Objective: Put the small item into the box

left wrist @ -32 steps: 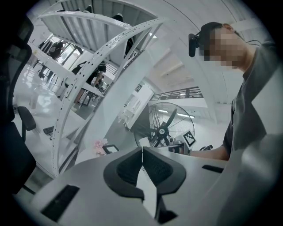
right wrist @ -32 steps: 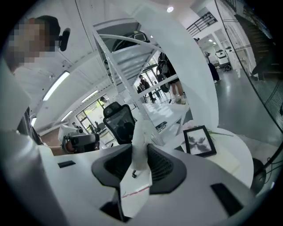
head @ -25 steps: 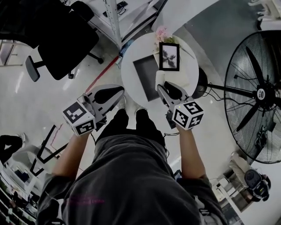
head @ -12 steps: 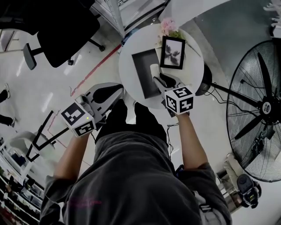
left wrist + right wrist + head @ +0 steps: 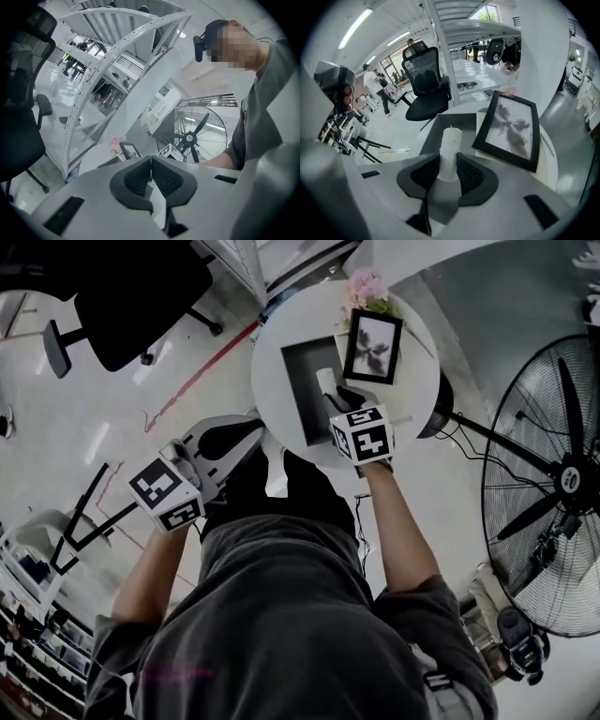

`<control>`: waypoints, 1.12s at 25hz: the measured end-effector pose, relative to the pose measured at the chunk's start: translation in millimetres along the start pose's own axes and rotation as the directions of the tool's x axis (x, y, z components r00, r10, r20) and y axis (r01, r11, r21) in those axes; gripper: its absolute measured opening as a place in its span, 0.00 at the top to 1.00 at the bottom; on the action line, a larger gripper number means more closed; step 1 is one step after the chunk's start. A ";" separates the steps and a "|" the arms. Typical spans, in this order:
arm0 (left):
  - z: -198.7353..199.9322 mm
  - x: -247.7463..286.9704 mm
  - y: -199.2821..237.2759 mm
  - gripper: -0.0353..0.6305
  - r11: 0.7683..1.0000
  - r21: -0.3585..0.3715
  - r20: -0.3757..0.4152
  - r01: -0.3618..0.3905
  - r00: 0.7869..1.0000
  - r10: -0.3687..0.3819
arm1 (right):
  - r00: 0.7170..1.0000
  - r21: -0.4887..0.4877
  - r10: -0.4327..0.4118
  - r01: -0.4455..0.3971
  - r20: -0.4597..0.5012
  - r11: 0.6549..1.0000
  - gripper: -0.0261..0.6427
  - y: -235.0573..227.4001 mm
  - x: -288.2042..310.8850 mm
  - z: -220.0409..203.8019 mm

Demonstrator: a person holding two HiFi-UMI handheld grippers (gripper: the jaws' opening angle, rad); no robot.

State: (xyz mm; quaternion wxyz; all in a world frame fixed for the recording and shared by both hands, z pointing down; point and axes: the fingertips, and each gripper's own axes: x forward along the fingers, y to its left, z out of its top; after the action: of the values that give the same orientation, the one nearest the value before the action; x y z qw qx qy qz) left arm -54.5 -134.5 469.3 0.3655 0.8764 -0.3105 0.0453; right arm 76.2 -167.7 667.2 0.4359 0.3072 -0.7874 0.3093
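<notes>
A white candle (image 5: 450, 149) stands upright between the pads of my right gripper (image 5: 449, 164), whose jaws are opening slightly while still touching it. In the head view the candle (image 5: 325, 383) and right gripper (image 5: 334, 401) hover at the right edge of a dark grey open box (image 5: 302, 381) on a round white table (image 5: 272, 395). The box (image 5: 464, 121) lies straight ahead behind the candle. My left gripper (image 5: 249, 430) hangs beside the table's near left edge; its jaws (image 5: 151, 165) are shut and hold nothing.
A black picture frame (image 5: 372, 346) with a flower print leans right of the box, with pink flowers (image 5: 366, 285) behind it. A large floor fan (image 5: 553, 484) stands at the right. A black office chair (image 5: 122, 296) is far left, and white shelving stands beyond the table.
My right gripper has carried the candle forward from the table's near edge to the right edge of the box. The left gripper has stayed beside the table.
</notes>
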 end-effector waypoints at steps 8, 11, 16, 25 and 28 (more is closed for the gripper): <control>-2.7 -6.1 3.8 0.91 1.000 0.002 -0.005 -0.005 1.000 0.005 | 0.993 -0.117 -0.078 0.067 -0.088 0.991 0.78 6.0 13.7 -4.5; -5.1 -10.2 5.8 0.91 1.000 -0.001 -0.008 -0.005 1.000 0.005 | 0.990 -0.115 -0.100 0.089 -0.096 0.989 0.77 3.8 16.7 -8.8; -4.4 -15.3 8.3 0.91 1.000 0.001 -0.008 -0.001 1.000 0.001 | 0.989 -0.098 -0.115 0.106 -0.098 0.990 0.77 1.8 20.9 -16.4; -3.6 -18.5 5.0 0.91 1.000 0.014 -0.012 0.015 1.000 -0.015 | 0.981 -0.131 -0.147 0.131 -0.128 0.983 0.77 9.0 30.3 -29.4; -1.0 -21.1 3.1 0.91 1.000 0.021 -0.010 0.018 1.000 -0.018 | 0.981 -0.120 -0.153 0.139 -0.121 0.983 0.76 8.8 29.3 -29.3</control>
State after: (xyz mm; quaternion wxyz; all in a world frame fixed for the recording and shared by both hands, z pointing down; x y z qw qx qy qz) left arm -73.1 -124.7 465.5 0.3580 0.8828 -0.3001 0.0495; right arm 71.5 -146.4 703.5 0.5242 0.3188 -0.7485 0.2517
